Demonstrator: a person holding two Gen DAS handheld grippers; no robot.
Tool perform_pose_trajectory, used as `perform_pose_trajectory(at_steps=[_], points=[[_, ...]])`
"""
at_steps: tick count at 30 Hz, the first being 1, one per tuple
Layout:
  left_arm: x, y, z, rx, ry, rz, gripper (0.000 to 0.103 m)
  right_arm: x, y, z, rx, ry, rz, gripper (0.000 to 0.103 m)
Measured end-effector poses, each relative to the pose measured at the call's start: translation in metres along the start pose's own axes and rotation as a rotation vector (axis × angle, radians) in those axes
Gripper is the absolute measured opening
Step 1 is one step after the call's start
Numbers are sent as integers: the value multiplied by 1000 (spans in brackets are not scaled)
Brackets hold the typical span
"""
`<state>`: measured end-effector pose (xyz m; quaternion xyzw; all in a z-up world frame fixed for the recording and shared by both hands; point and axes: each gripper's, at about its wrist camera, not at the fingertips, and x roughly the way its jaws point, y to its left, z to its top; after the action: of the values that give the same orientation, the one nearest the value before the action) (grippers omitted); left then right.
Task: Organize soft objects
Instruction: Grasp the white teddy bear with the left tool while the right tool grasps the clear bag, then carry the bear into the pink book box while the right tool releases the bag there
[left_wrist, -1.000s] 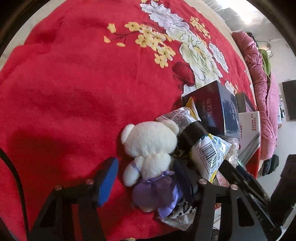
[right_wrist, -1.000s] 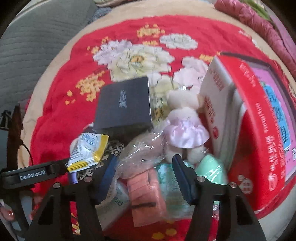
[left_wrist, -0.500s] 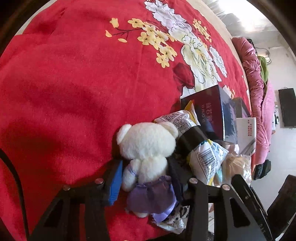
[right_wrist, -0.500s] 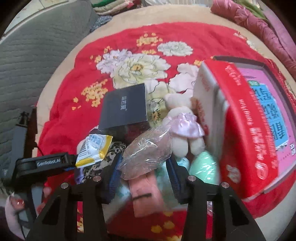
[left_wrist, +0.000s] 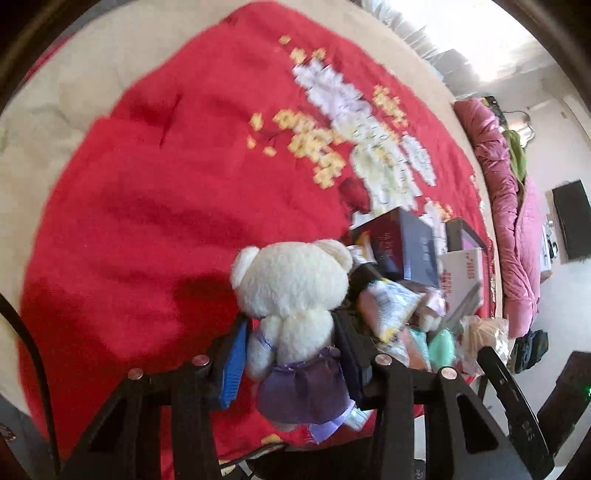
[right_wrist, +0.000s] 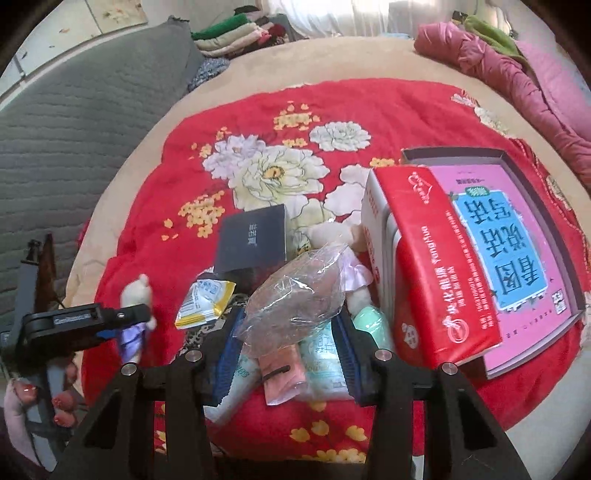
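So far little looks sorted: the left gripper (left_wrist: 290, 341) clamps the white bear (left_wrist: 291, 295) above the red blanket (left_wrist: 147, 206), the right gripper (right_wrist: 286, 341) squeezes a clear bag (right_wrist: 295, 295), and the pile (right_wrist: 280, 365) remains.

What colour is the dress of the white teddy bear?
Purple; the white teddy bear's dress shows best in the left wrist view.

Both tools have black angular frames, silver round screws and blue-padded fingers (left_wrist: 233, 363). The left gripper (right_wrist: 122, 325) bears pale lettering; the hand (right_wrist: 26, 402) gripping it shows red-painted nails.
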<state>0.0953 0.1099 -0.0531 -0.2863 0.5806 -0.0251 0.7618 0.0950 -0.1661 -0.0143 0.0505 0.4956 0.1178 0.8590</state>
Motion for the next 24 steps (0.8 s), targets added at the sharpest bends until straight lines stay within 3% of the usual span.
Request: perform_pose_trajectory(at_steps=[7, 24], points=[[-37, -54, -17, 150, -71, -9, 45, -31, -12, 0, 29, -63, 16, 49], [-29, -202, -59, 444, -31, -35, 45, -120, -118, 5, 210, -202, -77, 49]])
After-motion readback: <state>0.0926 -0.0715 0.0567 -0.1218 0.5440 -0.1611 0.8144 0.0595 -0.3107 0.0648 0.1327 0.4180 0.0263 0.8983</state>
